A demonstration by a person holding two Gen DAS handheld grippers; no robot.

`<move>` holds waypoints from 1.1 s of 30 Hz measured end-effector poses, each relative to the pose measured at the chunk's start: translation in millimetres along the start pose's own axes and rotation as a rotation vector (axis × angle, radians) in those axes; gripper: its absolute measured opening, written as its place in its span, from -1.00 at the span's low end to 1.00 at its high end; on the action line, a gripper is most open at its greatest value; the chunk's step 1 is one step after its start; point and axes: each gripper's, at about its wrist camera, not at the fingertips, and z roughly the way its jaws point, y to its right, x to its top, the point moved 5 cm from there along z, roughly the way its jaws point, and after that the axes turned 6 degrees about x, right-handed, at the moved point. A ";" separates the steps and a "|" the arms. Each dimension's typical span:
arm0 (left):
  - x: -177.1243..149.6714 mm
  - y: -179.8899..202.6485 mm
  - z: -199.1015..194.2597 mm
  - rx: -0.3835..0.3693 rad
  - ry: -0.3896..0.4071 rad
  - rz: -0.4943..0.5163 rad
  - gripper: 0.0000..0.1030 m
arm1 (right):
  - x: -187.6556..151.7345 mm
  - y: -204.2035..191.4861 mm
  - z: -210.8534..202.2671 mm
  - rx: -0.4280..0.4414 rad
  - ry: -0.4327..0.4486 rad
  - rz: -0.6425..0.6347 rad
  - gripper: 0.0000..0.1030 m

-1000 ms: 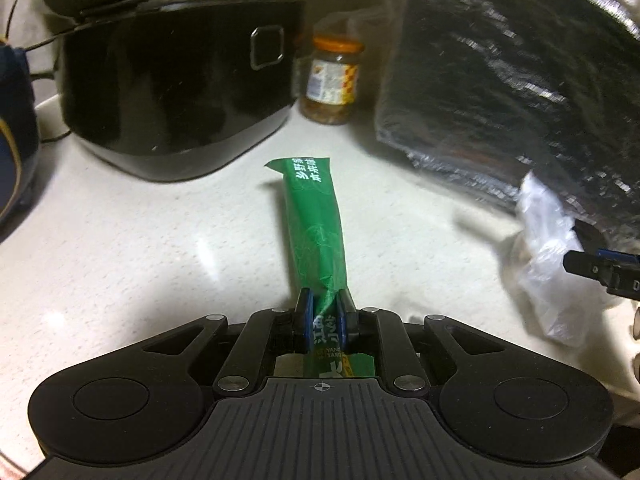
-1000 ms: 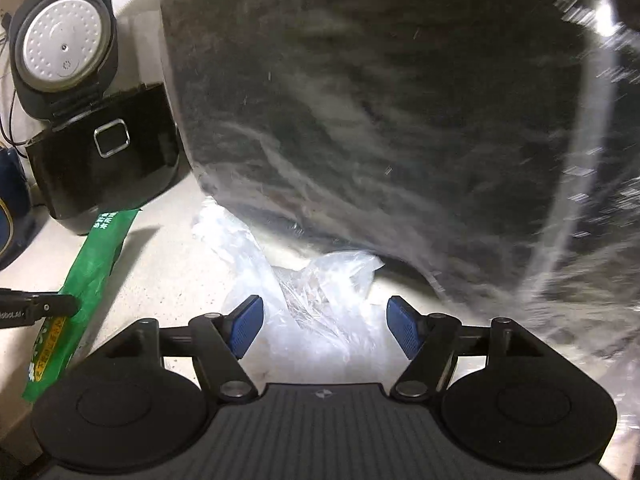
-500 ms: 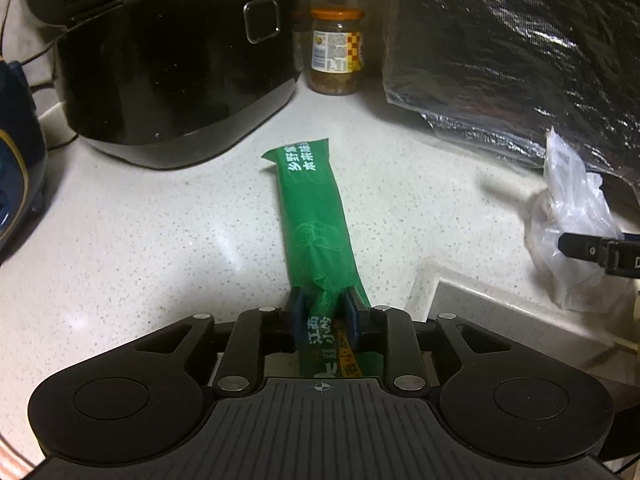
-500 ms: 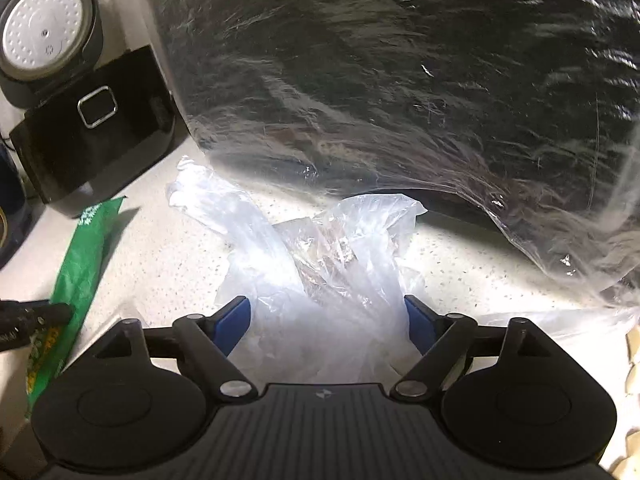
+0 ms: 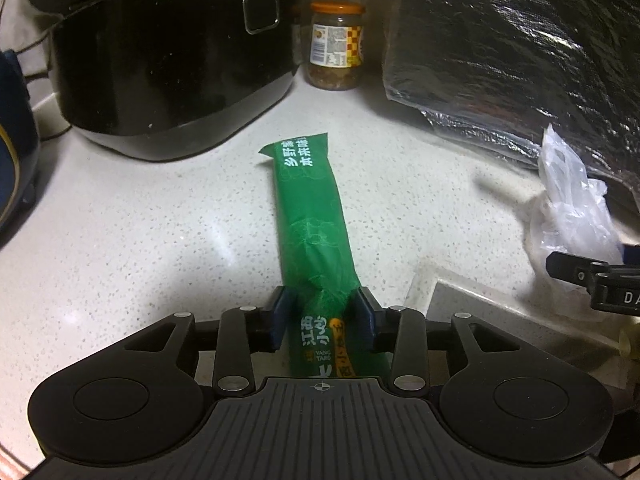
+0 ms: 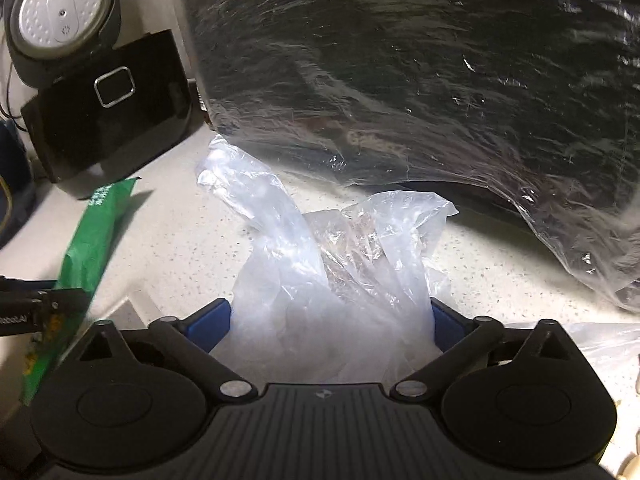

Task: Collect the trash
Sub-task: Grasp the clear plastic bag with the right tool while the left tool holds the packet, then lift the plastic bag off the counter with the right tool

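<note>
A long green snack wrapper (image 5: 310, 224) lies on the white speckled counter (image 5: 140, 240). My left gripper (image 5: 322, 316) has its jaws parted, one on each side of the wrapper's near end, no longer pinching it. The wrapper also shows in the right wrist view (image 6: 90, 240). A crumpled clear plastic bag (image 6: 332, 276) sits between the wide-open jaws of my right gripper (image 6: 330, 322); it also shows in the left wrist view (image 5: 572, 200). I cannot tell if the jaws touch the bag.
A black rice cooker (image 5: 168, 64) with its lid up stands at the back left. A jar with an orange lid (image 5: 336, 46) stands behind the wrapper. A large dark bulk wrapped in clear film (image 6: 420, 72) fills the back right. A sink edge (image 5: 480, 316) lies near right.
My left gripper's jaws have opened from a tight pinch on the wrapper. My right gripper has moved forward, so the clear bag now lies between its jaws.
</note>
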 end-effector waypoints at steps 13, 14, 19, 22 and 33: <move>27.1 -9.1 -19.3 -0.086 0.070 -0.095 -0.27 | 1.8 -2.9 -11.1 0.099 -0.014 0.028 -0.07; 23.1 0.2 -17.8 -0.067 0.065 -0.046 -0.27 | 1.9 -3.1 -11.1 0.099 -0.012 0.028 -0.06; 3.7 26.2 -9.0 0.053 0.064 0.163 -0.21 | 4.5 -1.3 -11.8 0.103 -0.010 0.037 0.00; 1.3 21.8 -3.8 0.083 0.048 0.191 -0.16 | 3.3 0.8 -13.9 0.101 -0.009 0.034 0.01; 10.6 -20.0 -20.0 -0.085 0.080 -0.026 -0.23 | 0.8 -0.6 -15.9 0.105 0.001 0.025 0.19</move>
